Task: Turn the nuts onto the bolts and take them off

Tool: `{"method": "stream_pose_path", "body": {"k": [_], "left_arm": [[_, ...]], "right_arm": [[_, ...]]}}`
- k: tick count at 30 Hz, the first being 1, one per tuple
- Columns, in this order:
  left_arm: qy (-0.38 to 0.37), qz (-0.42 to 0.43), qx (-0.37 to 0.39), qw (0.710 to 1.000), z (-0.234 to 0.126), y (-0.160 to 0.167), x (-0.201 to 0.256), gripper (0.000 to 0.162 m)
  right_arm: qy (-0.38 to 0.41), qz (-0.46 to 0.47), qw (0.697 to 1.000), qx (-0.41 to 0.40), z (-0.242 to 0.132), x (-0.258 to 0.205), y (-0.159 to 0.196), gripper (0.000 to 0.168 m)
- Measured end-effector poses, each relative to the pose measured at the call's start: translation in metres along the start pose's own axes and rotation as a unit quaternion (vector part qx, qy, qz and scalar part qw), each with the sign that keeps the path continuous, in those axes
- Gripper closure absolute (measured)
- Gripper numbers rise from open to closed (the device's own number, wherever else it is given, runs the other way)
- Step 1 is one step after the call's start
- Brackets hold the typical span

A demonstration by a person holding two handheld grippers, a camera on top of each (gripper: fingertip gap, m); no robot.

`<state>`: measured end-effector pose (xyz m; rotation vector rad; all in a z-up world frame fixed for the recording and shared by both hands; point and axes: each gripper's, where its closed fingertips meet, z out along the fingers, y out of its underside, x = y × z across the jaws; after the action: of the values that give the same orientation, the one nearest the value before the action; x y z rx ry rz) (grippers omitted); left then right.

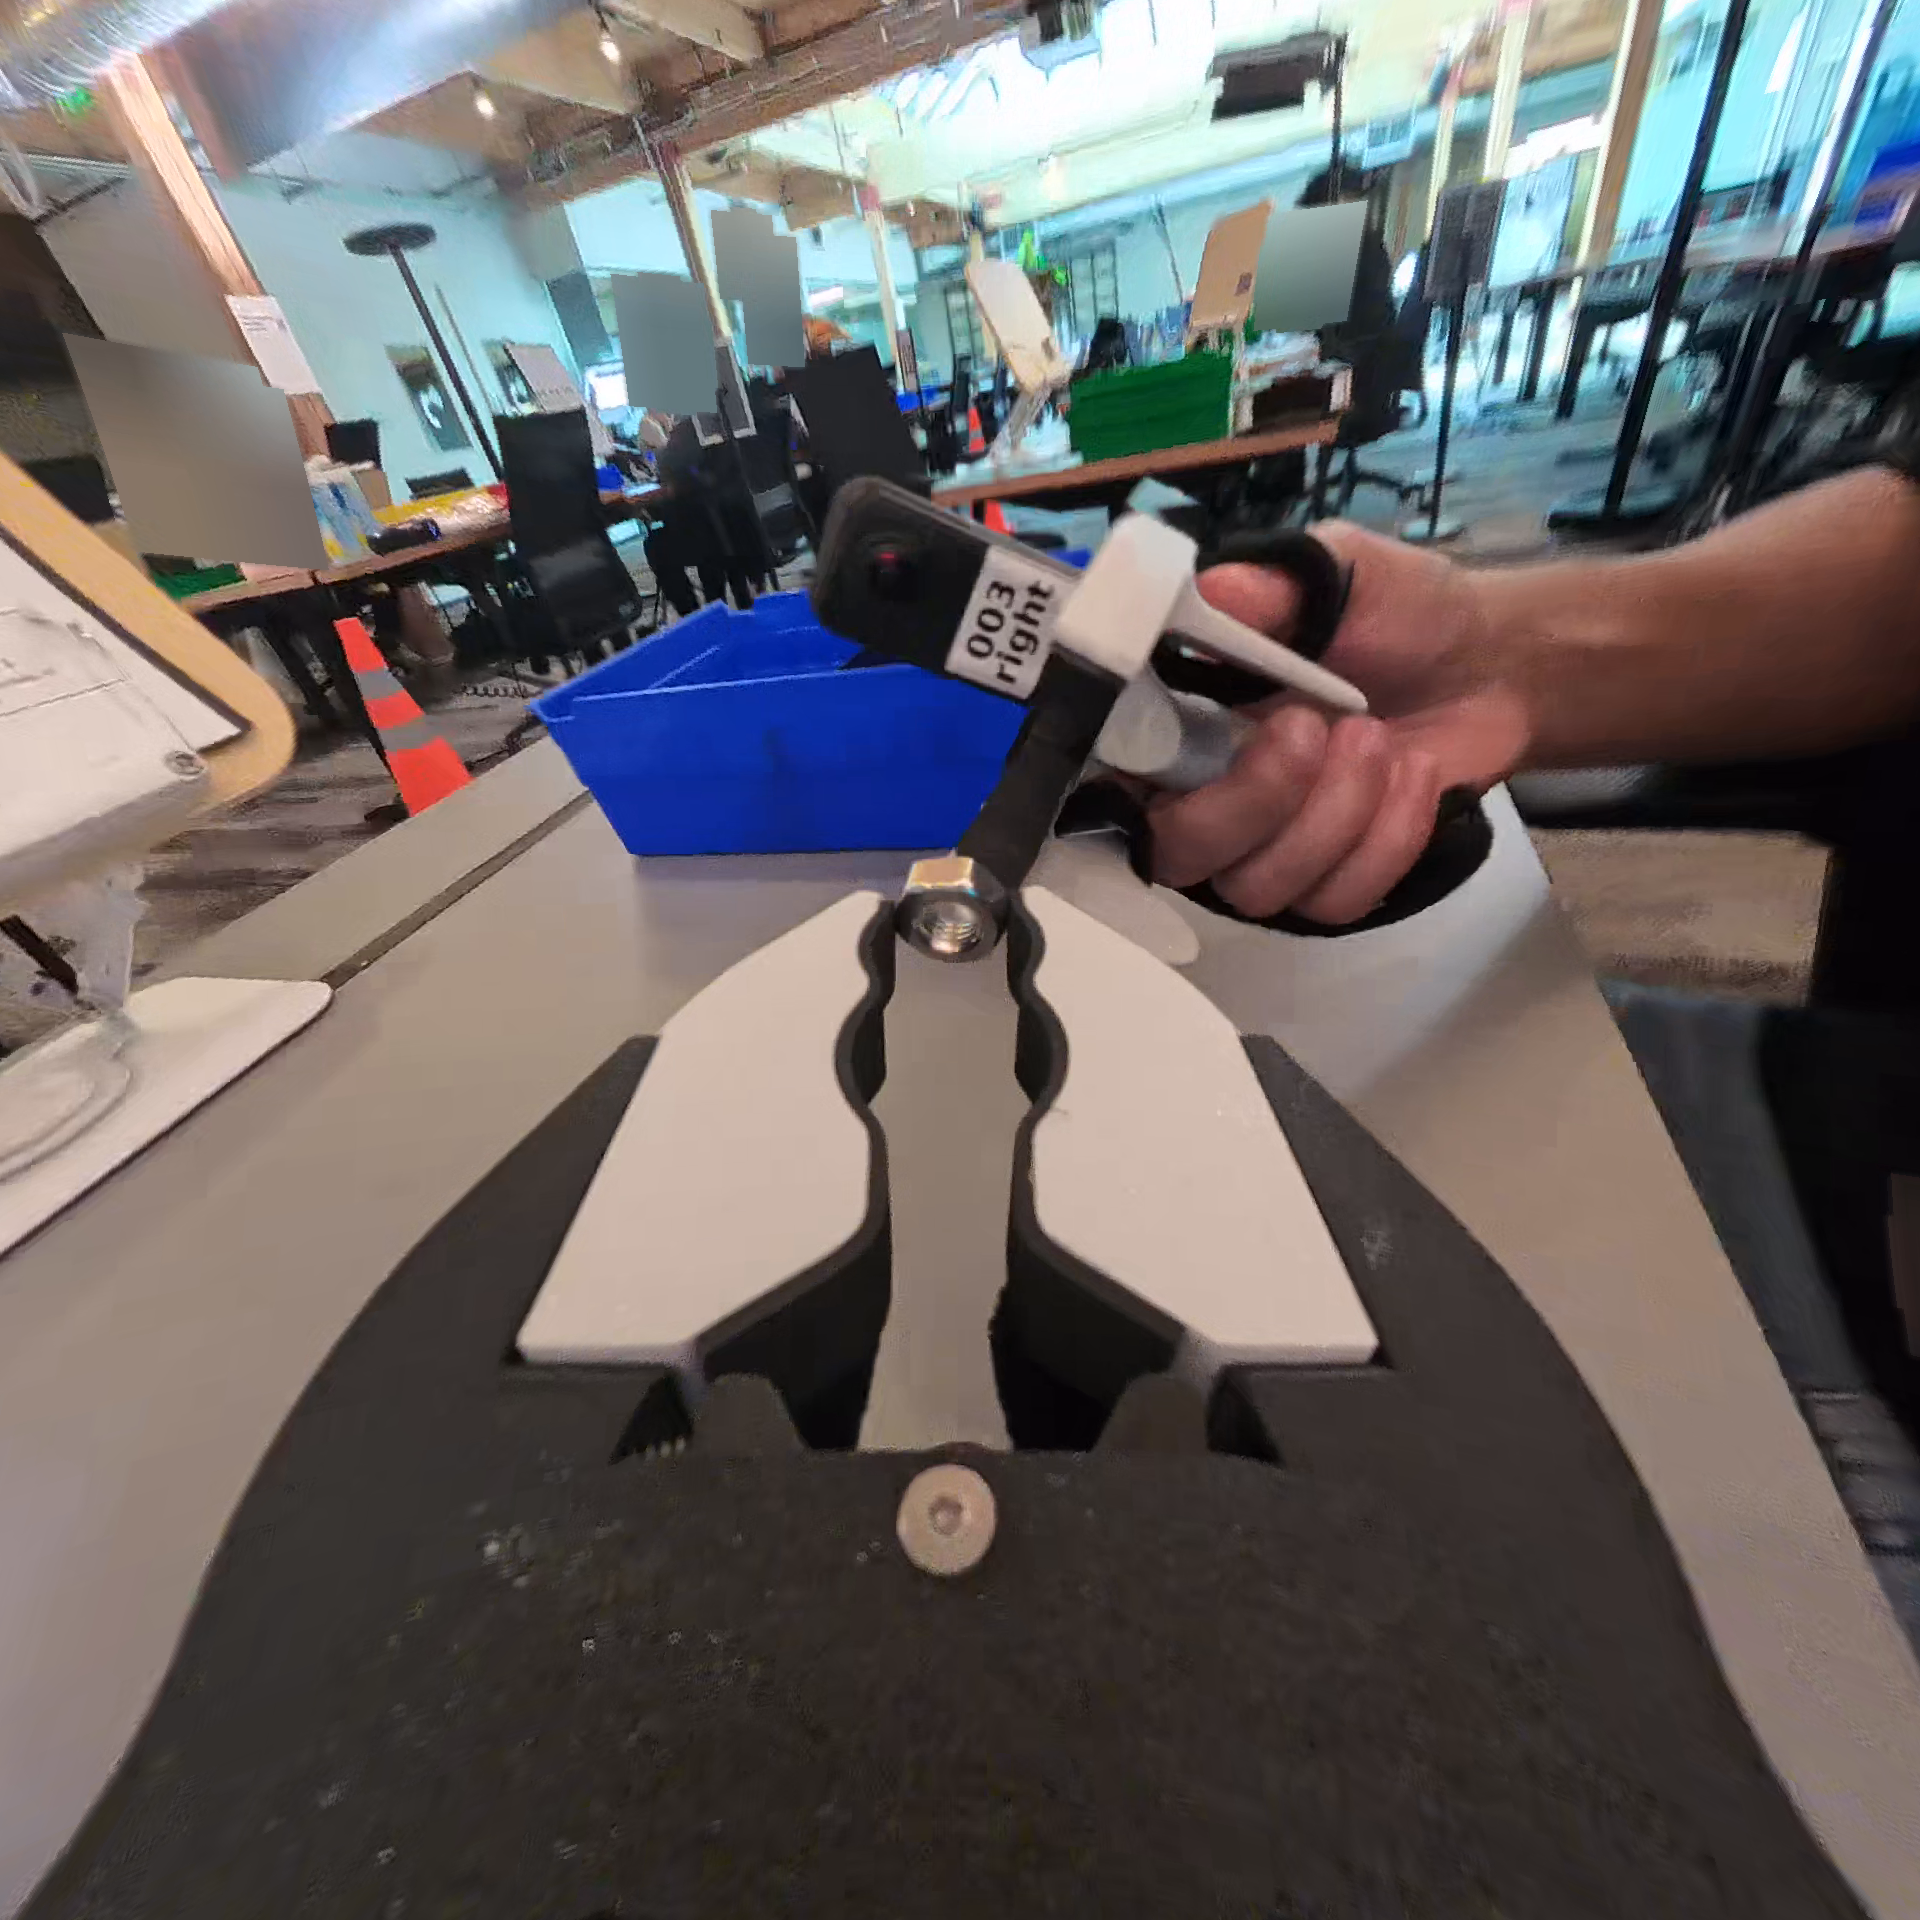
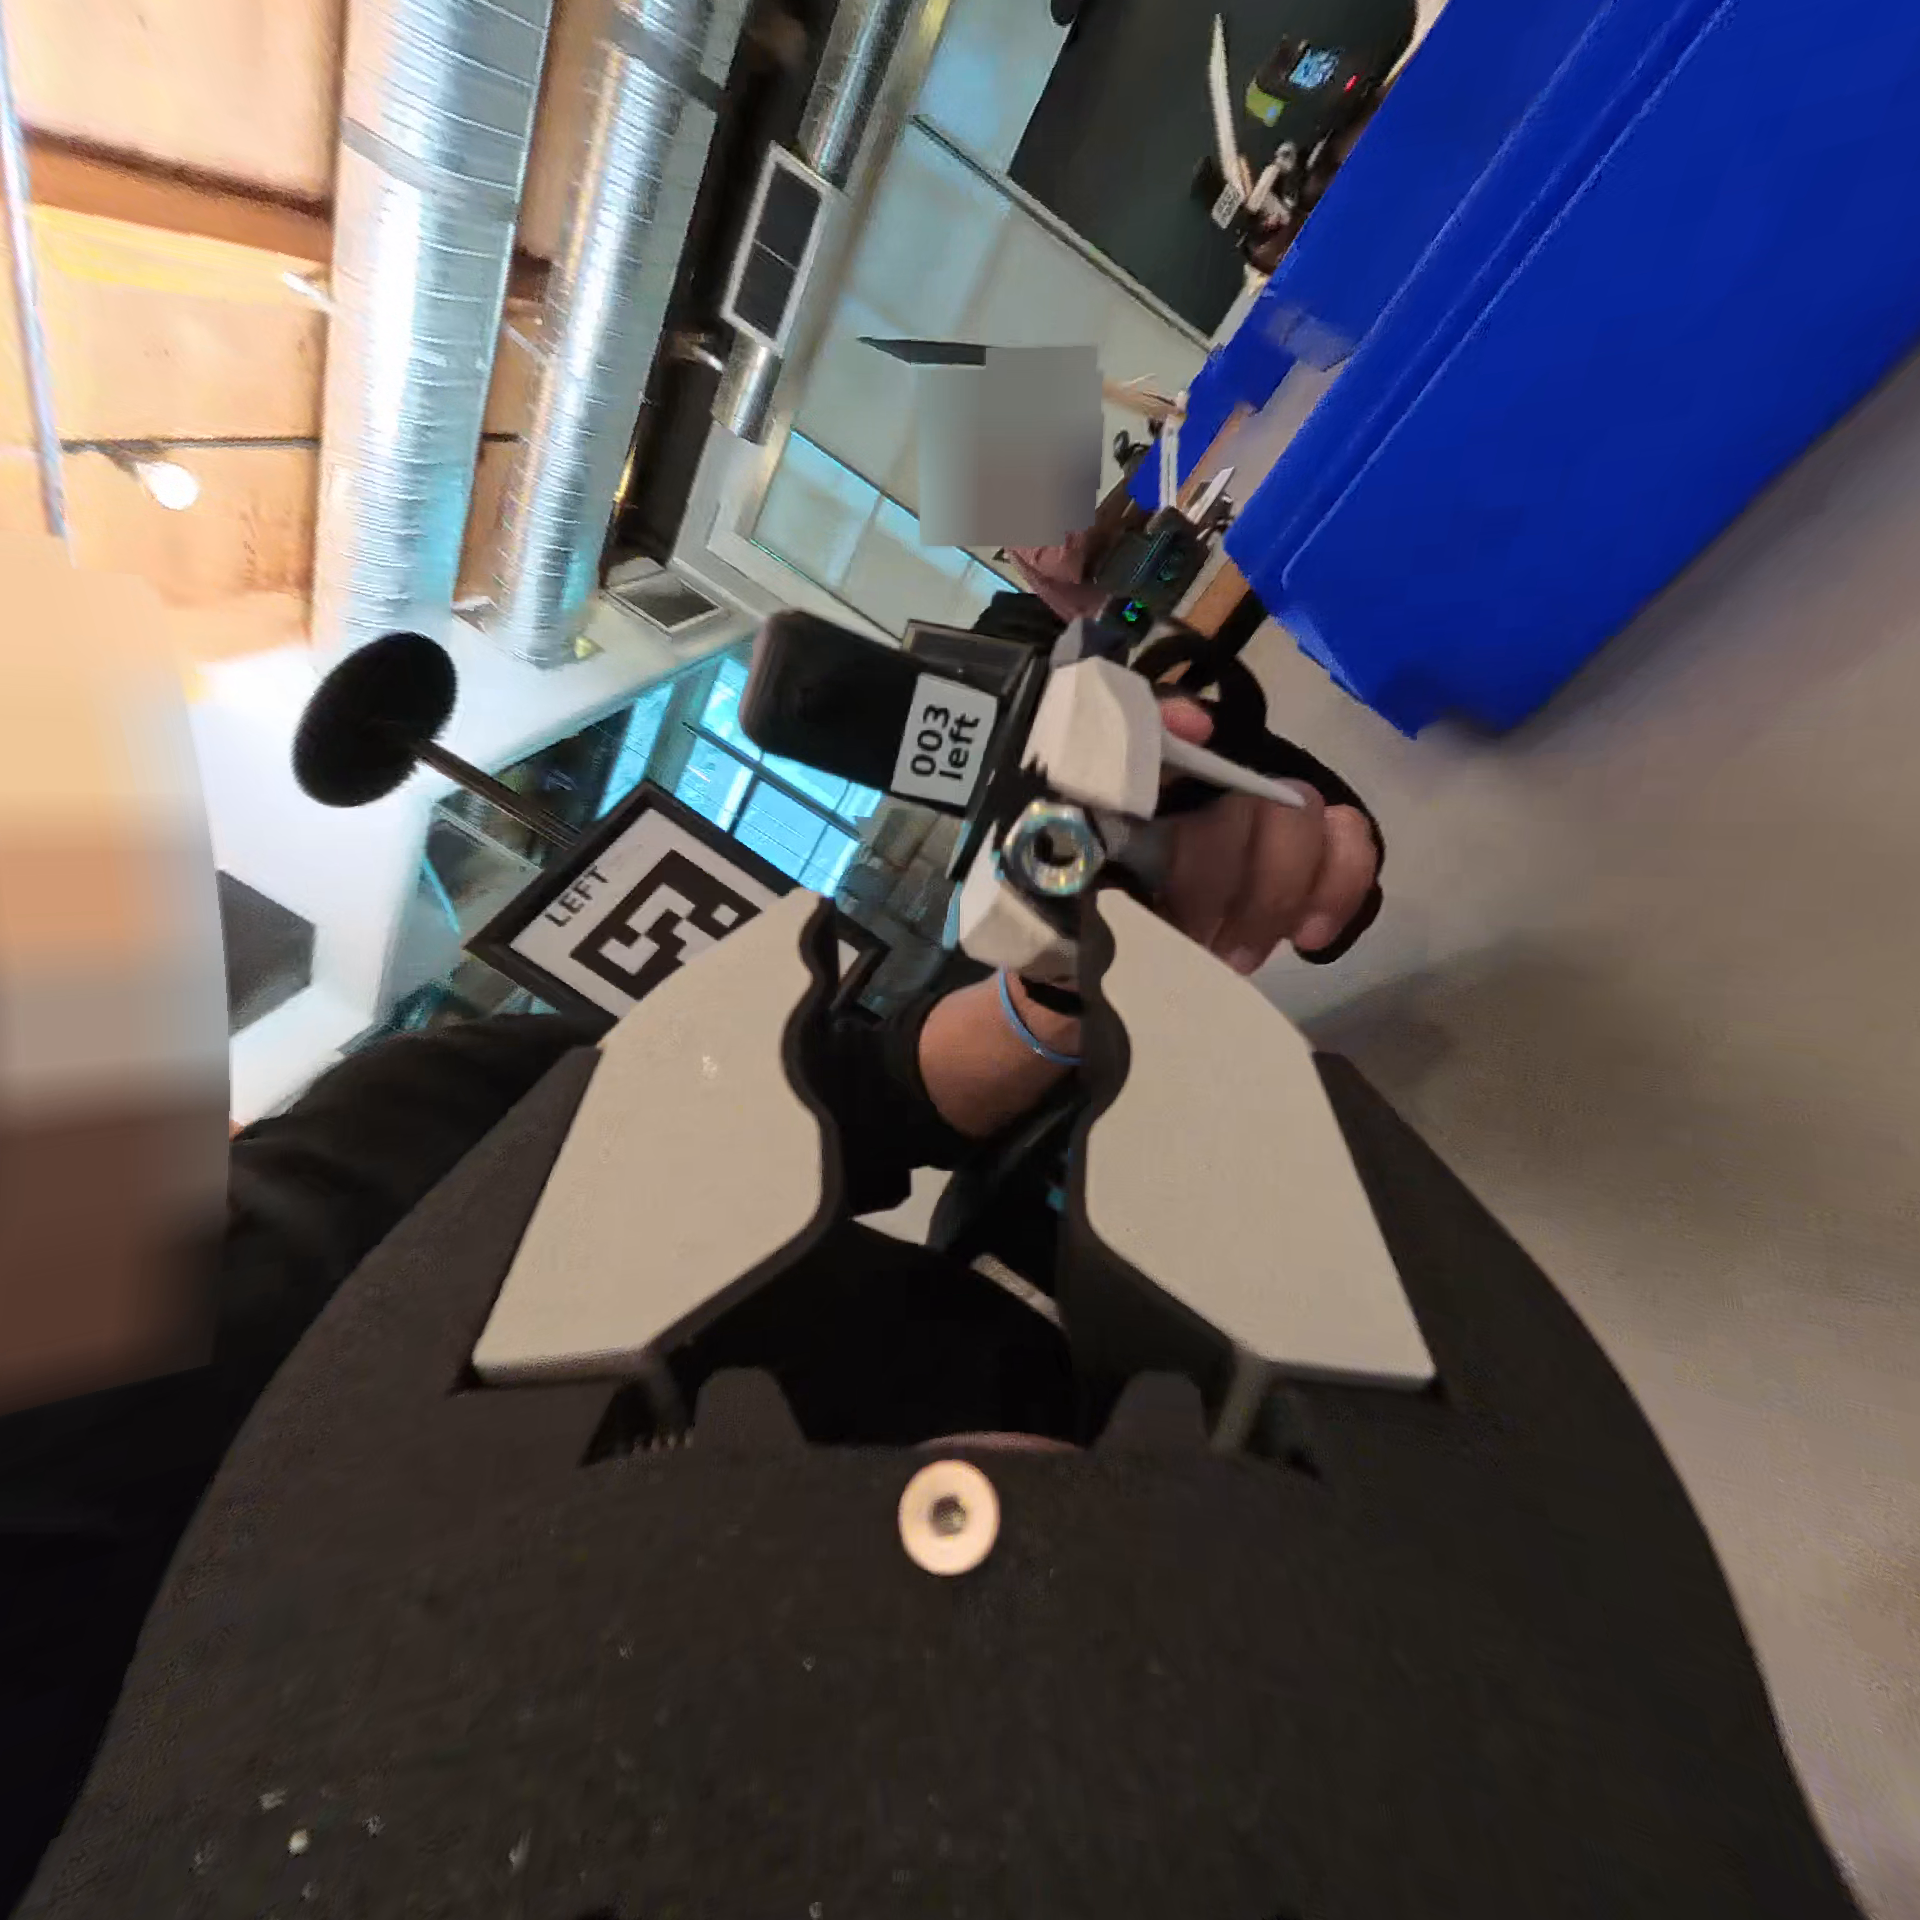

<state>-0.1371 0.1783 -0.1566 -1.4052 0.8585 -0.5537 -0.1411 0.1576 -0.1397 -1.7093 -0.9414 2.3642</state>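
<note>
Labels and a marker card

A white sticker sits on the right hand-held gripper, another white sticker on the left hand-held gripper; a black-framed marker card stands behind it.

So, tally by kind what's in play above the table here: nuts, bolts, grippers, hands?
Hex nut: 1, pinched in the left gripper, threaded hole empty
Bolts: 0 visible
Grippers: 2, the left one and the right gripper, whose jaws stand apart
Hands: 2, the right hand and the left hand
Total: 5
</note>
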Motion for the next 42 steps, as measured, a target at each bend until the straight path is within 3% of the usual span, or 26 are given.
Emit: {"method": "stream_pose_path", "body": {"k": [5, 9, 28, 36, 40, 42], "left_arm": [[0.004, 0.017, -0.023, 1.0, 0.005, 0.007, 0.007, 0.143], [0.003, 0.034, -0.033, 0.999, 0.009, 0.01, 0.01, 0.143], [-0.017, 0.045, -0.053, 0.997, 0.011, 0.011, 0.012, 0.143], [-0.041, -0.097, -0.062, 0.992, 0.002, 0.012, -0.006, 0.083], [-0.054, -0.137, -0.049, 0.988, -0.006, 0.012, -0.013, 0.083], [-0.064, -0.124, -0.063, 0.988, -0.006, 0.016, -0.015, 0.083]], "right_arm": [[0.001, 0.011, 1.0, -0.002, 0.002, 0.01, 0.006, 0.139], [0.001, 0.018, 1.0, 0.009, -0.003, 0.015, 0.003, 0.161], [-0.014, 0.034, 0.999, 0.019, -0.006, 0.015, 0.005, 0.163], [0.0, -0.017, 1.0, 0.023, -0.018, -0.002, -0.009, 0.163], [0.07, -0.15, 0.986, 0.036, -0.053, -0.047, -0.047, 0.163], [0.164, -0.222, 0.96, 0.055, -0.097, -0.068, -0.077, 0.163]]}}
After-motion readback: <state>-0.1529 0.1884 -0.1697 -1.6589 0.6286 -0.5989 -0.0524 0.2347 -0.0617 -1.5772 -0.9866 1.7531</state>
